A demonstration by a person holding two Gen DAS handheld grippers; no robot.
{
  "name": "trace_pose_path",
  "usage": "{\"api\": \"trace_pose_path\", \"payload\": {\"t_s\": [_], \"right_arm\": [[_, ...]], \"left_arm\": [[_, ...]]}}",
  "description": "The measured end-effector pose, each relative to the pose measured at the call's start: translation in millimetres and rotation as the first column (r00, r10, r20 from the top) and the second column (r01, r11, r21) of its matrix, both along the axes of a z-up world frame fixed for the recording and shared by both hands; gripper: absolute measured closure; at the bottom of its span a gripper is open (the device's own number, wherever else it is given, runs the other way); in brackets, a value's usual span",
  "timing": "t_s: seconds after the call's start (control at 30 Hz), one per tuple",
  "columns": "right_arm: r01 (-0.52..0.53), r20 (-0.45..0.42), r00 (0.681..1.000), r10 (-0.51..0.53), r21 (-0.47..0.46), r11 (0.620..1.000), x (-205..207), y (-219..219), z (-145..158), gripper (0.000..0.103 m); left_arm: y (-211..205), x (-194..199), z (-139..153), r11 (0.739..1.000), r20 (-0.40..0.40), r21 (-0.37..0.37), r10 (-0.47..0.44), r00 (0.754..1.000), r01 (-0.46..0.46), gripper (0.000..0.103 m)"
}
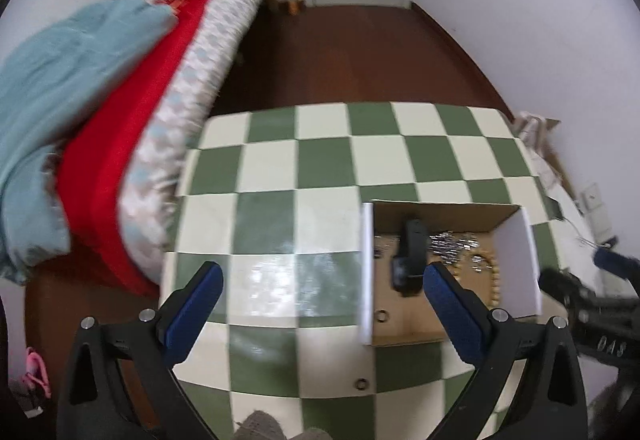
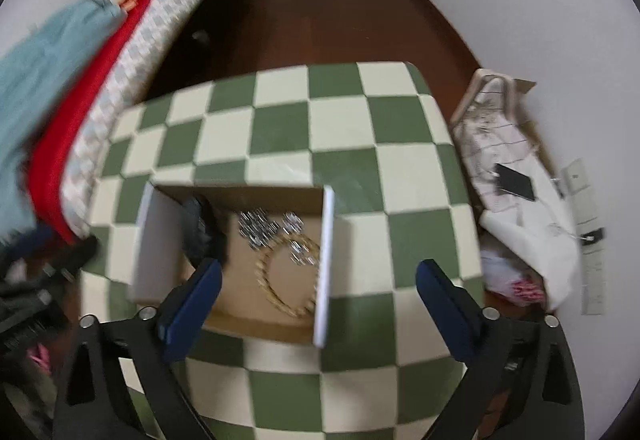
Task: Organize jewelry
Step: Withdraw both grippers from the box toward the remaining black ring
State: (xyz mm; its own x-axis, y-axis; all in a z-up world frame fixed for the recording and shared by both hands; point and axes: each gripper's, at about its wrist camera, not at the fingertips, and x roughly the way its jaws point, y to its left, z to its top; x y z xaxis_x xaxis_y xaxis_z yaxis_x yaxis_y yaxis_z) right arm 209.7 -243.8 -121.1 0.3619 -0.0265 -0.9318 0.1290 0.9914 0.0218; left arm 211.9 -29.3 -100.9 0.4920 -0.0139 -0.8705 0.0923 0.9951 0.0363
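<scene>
Mostly done, judging by the cardboard box [image 2: 256,304]: gold bead bracelet [image 2: 286,280], silvery chain pieces [image 2: 260,230] and a black watch-like band [image 2: 202,236] already lying inside, just ahead of the right gripper [image 2: 318,304] and slightly to its left. Same box [image 1: 404,332] ahead and right of the left gripper [image 1: 322,306], with the band [image 1: 410,260], the silvery pieces [image 1: 452,242] and part of the bead strand [image 1: 496,280] visible on its floor.

Left to tidy, apparently: one small ring [image 1: 362,384] on the checkered tabletop [image 1: 280,168] outside the box, close in front of the left gripper toward its right finger. Another small ring [image 1: 382,316] sitting inside the box near its white left flap [image 1: 366,272].

Both grippers spread wide apart, holding nothing. Blurred at the edges, so fine detail of the silvery pieces hard to make out.

Probable remaining step: picking up the stray ring and dropping it in with the rest; small, flat, likely fiddly to pinch.
</scene>
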Motion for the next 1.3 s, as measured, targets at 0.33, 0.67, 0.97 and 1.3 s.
{"api": "trace_pose_path", "payload": {"t_s": [0.33, 0.67, 0.97, 1.3], "right_arm": [[0.040, 0.058, 0.998, -0.038, -0.037, 0.998, -43.4, 13.1, 9.0, 0.000], [0.074, 0.185, 0.981, -0.063, -0.050, 0.996, -85.2, 20.1, 64.8, 0.000], [0.053, 0.209, 0.976, -0.053, 0.009, 0.999, -137.5, 47.0, 51.4, 0.000], [-0.025, 0.094, 0.996, 0.009, 0.174, 0.985, -165.3, 119.5, -72.2, 0.048]], "left_arm": [[0.5, -33.5, 17.8, 0.999, 0.073, 0.049, -0.003, 0.997, 0.000, 0.001], [6.9, -74.8, 53.3, 1.000, 0.148, 0.016, 0.020, 0.989, -0.022, 0.001], [37.3, -116.5, 40.3, 0.972, 0.240, 0.177, 0.109, 0.965, -0.154, 0.001], [93.3, -140.8, -56.8, 0.912, 0.089, 0.330, 0.227, 0.970, -0.244, 0.001]]}}
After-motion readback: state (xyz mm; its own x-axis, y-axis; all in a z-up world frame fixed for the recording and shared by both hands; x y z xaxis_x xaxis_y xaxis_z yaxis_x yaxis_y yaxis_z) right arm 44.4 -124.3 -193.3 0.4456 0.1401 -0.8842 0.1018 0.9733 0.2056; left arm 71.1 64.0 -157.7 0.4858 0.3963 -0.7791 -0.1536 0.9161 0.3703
